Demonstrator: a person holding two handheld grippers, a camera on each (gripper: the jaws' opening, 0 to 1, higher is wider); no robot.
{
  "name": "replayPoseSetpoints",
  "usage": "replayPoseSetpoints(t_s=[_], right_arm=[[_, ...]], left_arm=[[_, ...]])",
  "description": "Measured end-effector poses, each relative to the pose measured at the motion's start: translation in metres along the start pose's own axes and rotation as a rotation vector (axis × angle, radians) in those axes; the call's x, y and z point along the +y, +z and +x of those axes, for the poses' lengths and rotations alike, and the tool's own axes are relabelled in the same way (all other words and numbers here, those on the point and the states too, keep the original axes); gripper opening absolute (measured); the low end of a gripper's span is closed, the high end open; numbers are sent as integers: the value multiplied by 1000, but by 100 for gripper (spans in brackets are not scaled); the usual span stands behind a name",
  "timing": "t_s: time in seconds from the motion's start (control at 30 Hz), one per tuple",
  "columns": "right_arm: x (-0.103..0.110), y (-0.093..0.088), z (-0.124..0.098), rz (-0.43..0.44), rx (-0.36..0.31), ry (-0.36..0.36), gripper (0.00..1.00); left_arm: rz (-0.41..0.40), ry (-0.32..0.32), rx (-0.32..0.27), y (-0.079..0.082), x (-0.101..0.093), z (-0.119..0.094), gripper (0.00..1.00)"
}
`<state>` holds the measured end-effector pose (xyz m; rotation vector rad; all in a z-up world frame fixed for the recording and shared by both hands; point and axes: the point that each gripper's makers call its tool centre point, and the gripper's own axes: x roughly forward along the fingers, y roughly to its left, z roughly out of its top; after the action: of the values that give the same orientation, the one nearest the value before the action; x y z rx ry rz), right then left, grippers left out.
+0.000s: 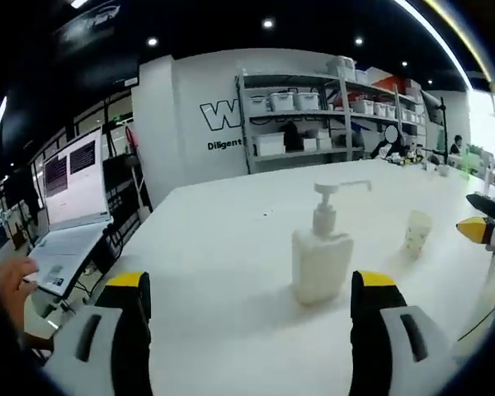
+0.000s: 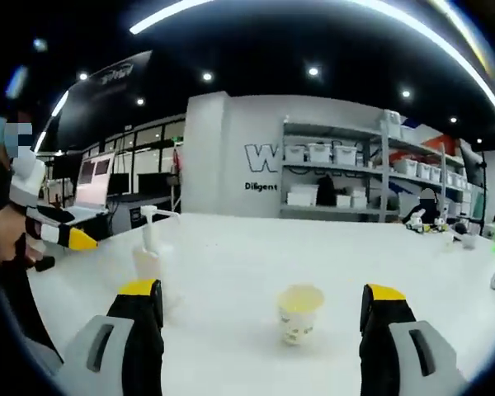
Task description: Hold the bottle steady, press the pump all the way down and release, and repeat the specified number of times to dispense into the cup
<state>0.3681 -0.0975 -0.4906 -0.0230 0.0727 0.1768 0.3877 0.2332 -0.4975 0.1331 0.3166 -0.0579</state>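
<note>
We see one pump bottle (image 1: 321, 264) mid-frame and one cup (image 2: 299, 313) at lower centre, contents unclear, on the surface (image 1: 223, 247), both grippers' jaws spread

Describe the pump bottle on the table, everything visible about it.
The pump bottle is a squat, off-white, plastic-looking container with rounded shoulders, topped by a white pump head whose long thin spout points sideways, toward the paper cup. It stands upright on the white table, unpressed as far as one can tell, with nothing touching it. It sits between and beyond the left gripper's open jaws, and apart from the cup. No label is legible. In the right gripper view it stands at the left.
</note>
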Motion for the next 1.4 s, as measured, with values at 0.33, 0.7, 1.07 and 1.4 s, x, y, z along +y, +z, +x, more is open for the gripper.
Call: replayPoseSetpoints(t_s=[0.33, 0.7, 1.07, 1.4], right_arm=[[13, -45, -8, 29, 149, 6, 100], [-1, -37, -12, -124, 146, -21, 100], [-4, -26, -9, 159, 89, -55, 100], [-3, -19, -5, 221, 52, -51, 100]], left_arm=[[45, -3, 3, -14, -8, -4, 97], [64, -37, -28, -5, -18, 0, 98], [59, -26, -53, 0, -13, -1, 93], [55, -29, -70, 4, -13, -2, 92]])
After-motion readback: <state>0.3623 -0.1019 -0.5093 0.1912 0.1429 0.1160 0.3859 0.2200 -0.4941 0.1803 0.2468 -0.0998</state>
